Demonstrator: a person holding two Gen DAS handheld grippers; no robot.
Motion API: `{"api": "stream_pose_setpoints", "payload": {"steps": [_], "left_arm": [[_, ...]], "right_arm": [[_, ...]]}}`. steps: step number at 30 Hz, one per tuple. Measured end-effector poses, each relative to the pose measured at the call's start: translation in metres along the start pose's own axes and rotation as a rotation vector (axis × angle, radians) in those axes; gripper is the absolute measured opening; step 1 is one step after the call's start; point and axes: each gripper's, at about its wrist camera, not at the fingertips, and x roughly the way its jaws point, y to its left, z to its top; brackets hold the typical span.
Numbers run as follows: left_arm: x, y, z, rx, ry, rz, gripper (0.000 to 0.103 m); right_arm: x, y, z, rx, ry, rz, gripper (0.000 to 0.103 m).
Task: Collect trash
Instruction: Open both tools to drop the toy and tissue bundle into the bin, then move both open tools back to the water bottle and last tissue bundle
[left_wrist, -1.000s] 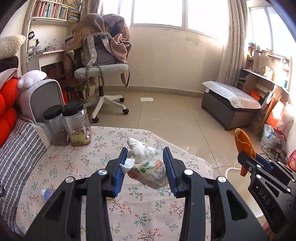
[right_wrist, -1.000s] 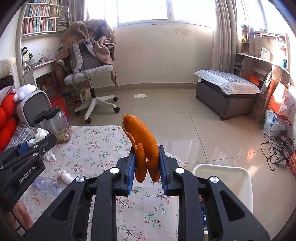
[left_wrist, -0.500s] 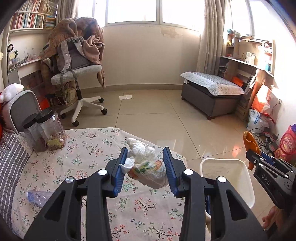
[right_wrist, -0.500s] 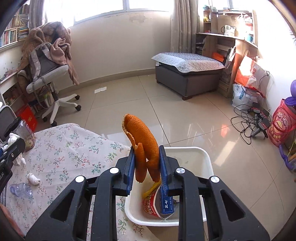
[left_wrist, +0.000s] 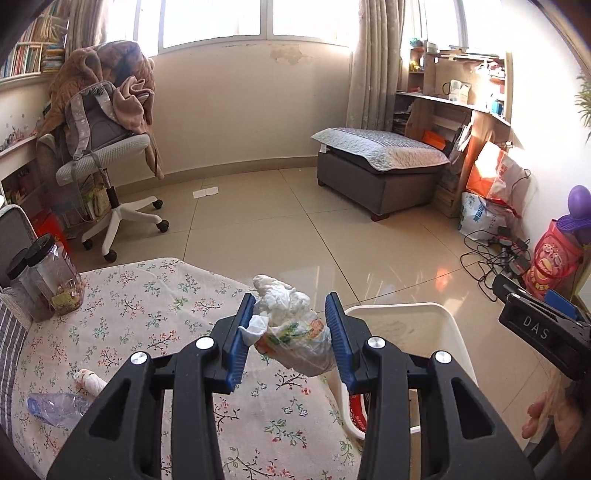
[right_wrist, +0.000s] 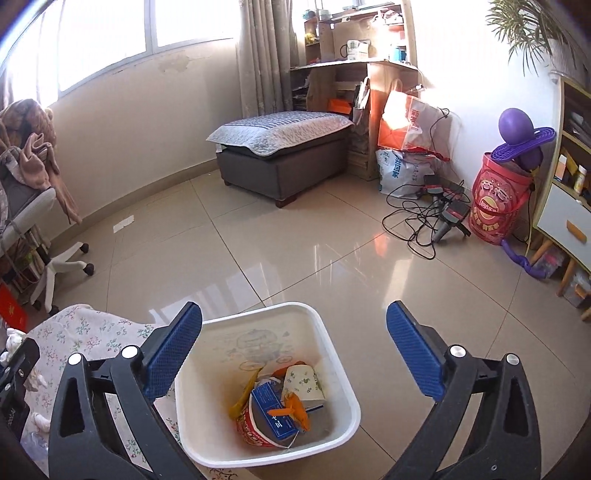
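Note:
My left gripper is shut on a crumpled wad of tissue and printed wrapper, held above the floral table's right edge, just left of the white trash bin. My right gripper is open and empty, directly above the white bin. Inside the bin lie the orange peel, a blue carton, a paper cup and a red wrapper. The right gripper's body shows at the right of the left wrist view.
On the table lie a crushed clear bottle and a small tissue wad; two jars stand at its far left. An office chair, a grey ottoman and floor cables surround the tiled floor.
Both grippers swung right toward the bin. My right gripper opened and the orange peel dropped into the bin. The left gripper still holds the tissue wad.

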Motion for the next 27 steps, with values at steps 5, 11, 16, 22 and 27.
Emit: {"api": "stream_pose_setpoints", "payload": {"steps": [5,11,16,22,27], "left_arm": [[0.011,-0.021,0.005,-0.005,0.033,-0.065,0.039],[0.028,-0.054,0.009,0.015,0.069,-0.139,0.039],[0.045,-0.073,0.009,-0.007,0.129,-0.234,0.041],[0.057,-0.076,0.005,-0.072,0.203,-0.338,0.062],[0.054,-0.058,0.004,-0.108,0.211,-0.295,0.073]], "right_arm": [[0.002,-0.025,0.004,0.090,-0.011,-0.032,0.096],[-0.004,-0.051,0.006,0.200,-0.051,-0.058,0.096],[0.000,-0.064,0.007,0.257,-0.041,-0.062,0.096],[-0.001,-0.060,0.007,0.246,-0.054,-0.060,0.096],[-0.001,-0.046,0.006,0.208,-0.049,-0.048,0.096]]}}
